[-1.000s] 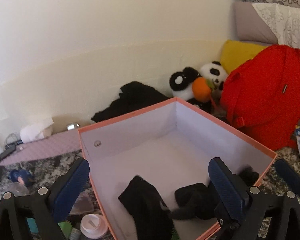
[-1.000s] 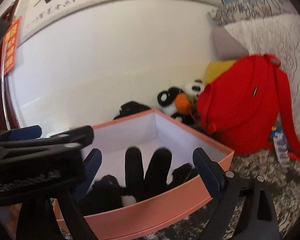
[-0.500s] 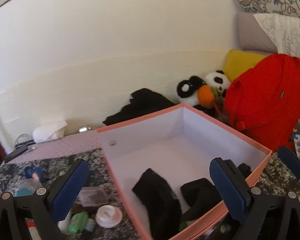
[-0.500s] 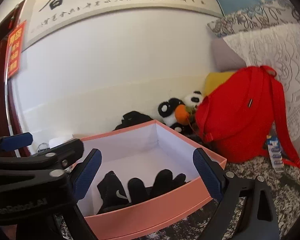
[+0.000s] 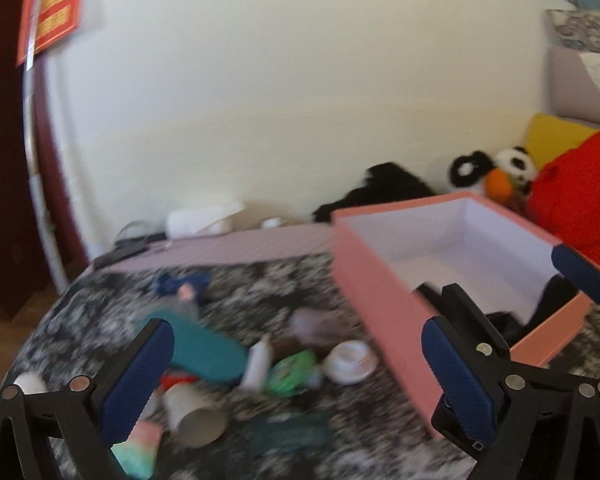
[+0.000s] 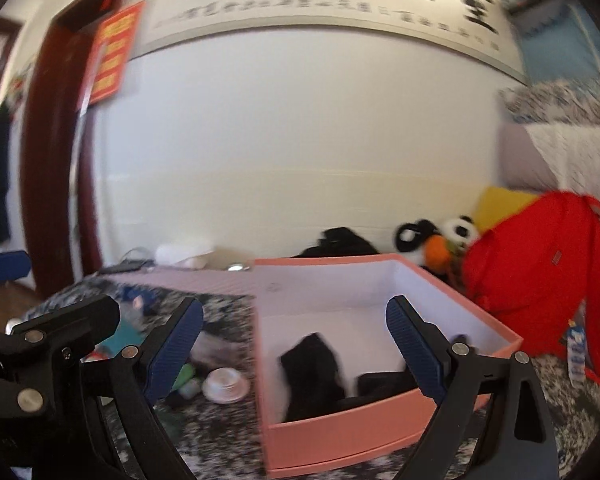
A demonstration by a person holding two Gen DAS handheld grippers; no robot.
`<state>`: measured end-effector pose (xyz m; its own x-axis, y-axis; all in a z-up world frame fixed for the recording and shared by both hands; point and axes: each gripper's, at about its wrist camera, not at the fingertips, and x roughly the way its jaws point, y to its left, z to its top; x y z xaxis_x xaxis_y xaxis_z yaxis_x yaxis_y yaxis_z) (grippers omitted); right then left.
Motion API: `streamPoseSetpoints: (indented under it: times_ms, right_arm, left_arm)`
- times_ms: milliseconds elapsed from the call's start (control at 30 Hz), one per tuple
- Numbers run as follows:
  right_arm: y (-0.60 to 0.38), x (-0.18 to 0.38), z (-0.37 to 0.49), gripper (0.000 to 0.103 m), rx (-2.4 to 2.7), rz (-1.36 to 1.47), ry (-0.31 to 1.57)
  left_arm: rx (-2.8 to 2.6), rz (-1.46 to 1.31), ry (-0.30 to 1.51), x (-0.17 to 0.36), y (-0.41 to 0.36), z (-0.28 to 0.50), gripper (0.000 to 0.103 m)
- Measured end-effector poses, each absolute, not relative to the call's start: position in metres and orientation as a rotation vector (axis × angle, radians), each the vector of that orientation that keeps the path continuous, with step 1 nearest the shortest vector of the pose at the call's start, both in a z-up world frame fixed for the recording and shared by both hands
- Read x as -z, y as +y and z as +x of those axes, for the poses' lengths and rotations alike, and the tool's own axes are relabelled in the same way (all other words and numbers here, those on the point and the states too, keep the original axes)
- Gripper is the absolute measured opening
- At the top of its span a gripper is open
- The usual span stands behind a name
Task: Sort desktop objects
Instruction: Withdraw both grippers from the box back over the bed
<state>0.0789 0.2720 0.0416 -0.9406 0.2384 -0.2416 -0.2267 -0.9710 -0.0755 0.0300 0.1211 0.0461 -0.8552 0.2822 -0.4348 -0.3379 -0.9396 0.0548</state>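
Observation:
A pink box point(image 5: 384, 308) point(image 6: 340, 436) with white inside stands on the patterned table, holding black gloves point(image 6: 314, 374) point(image 5: 512, 320) at its near end. Left of the box lies a blurred clutter: a teal flat case point(image 5: 204, 350), a white jar lid point(image 5: 350, 362) point(image 6: 225, 384), a green packet point(image 5: 290, 372), a small white bottle point(image 5: 256, 364) and a tipped paper cup point(image 5: 194, 412). My left gripper point(image 5: 296, 384) is open above this clutter, nothing between its fingers. My right gripper point(image 6: 294, 354) is open too, straddling the box's left wall.
A red backpack point(image 6: 536, 276), a panda plush point(image 6: 440, 240) and a yellow cushion point(image 5: 552, 140) crowd the far right against the wall. Black cloth point(image 5: 380, 192) and a white tissue pack point(image 5: 200, 220) lie along the back. The table's left edge drops beside a dark door frame point(image 6: 56, 160).
Both views have swung left and pulled back from the box. The left gripper has moved from over the box to over the clutter beside it. Both stay open and empty.

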Motion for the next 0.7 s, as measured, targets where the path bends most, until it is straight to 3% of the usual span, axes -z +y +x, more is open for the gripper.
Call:
streamPoseSetpoints:
  times_ms: [200, 367, 533, 700]
  right_arm:
    - [0.216, -0.021, 0.058, 0.096, -2.919, -0.496, -0.215]
    - [0.201, -0.001, 0.039, 0.096, -2.895, -0.625, -0.236]
    - [0.209, 0.003, 0.028, 0.096, -2.927, -0.682, -0.106]
    - [0.215, 0.007, 0.019, 0.096, -2.978, -0.760, 0.154]
  left_arm:
    - [-2.818, -0.670, 0.082, -0.019, 0.050, 0.021, 0.102]
    - [-2.848, -0.878, -0.035, 0.016, -0.015, -0.006, 0.102]
    - [-2.879, -0.972, -0.026, 0.033, -0.051, -0.013, 0.102]
    - [-2.818, -1.075, 0.037, 0.056, -0.053, -0.015, 0.102]
